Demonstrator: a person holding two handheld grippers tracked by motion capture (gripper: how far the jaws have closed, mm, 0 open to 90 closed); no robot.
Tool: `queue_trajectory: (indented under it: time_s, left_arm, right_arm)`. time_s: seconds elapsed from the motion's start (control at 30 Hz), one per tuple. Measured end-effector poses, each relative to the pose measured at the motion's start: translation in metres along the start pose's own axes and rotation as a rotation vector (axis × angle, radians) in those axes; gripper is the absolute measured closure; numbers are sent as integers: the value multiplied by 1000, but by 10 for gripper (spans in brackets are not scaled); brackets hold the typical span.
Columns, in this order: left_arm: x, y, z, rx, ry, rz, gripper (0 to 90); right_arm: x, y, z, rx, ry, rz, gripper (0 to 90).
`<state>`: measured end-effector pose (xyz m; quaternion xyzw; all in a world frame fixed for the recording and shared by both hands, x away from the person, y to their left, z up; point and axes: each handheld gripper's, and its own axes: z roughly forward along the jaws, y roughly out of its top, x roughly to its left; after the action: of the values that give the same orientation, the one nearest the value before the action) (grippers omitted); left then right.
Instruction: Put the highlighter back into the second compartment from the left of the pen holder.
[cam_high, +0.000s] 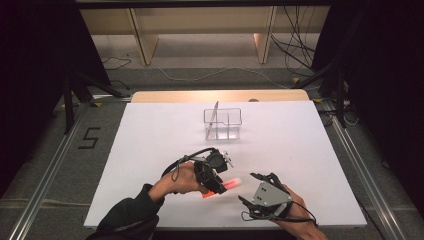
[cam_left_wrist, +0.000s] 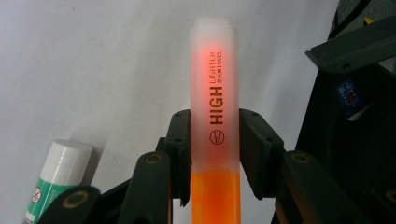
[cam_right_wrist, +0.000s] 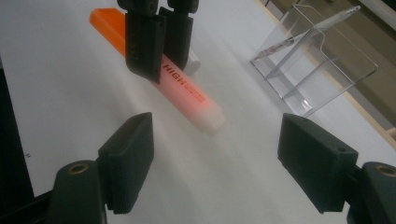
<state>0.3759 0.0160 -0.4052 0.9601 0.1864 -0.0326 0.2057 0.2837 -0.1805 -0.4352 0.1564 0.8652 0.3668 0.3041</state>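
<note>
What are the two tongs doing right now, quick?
Left tongs: shut on the orange highlighter pen with the frosted cap.
Right tongs: open, holding nothing.

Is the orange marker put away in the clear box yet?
Not yet. A pen already leans in the clear box. The left gripper is clamped on the highlighter, cap on; the right gripper waits open by the cap. The highlighter and glue stick remain outside.

Bright overhead light on the white rectangular desk (cam_high: 150, 150); surroundings dark; soft shadows; near black jaws blurred, highlighter cap glowing.
</note>
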Motion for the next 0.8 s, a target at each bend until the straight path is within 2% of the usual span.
queue_trajectory:
  time_s: [0.23,0.33,0.4,0.43,0.53,0.6,0.7,0.77,0.8]
  left_arm:
    - [-1,3,-1,11,-9,8,662]
    - [-1,5,-3,19,-15,19,662]
    - [-2,7,-4,23,-18,25,662]
    - [-2,8,-5,20,-19,22,662]
    - [-2,10,-5,26,-20,26,662]
    - [-2,10,-5,33,-21,28,662]
    - [-3,12,-4,37,-25,27,662]
    - [-4,13,-4,45,-31,28,662]
    - [-4,13,-4,53,-33,27,662]
  right_arm:
    - [8,4,5,18,-17,-57,280]
    - [11,7,9,29,-40,-125,284]
    - [15,8,12,30,-50,-161,292]
    - [17,9,12,39,-54,-165,298]
    - [20,11,15,49,-81,-225,310]
    - [23,12,16,63,-94,-244,319]
    - [23,13,17,64,-107,-297,333]
    - [26,14,19,67,-114,-302,338]
    - [26,14,19,75,-113,-324,341]
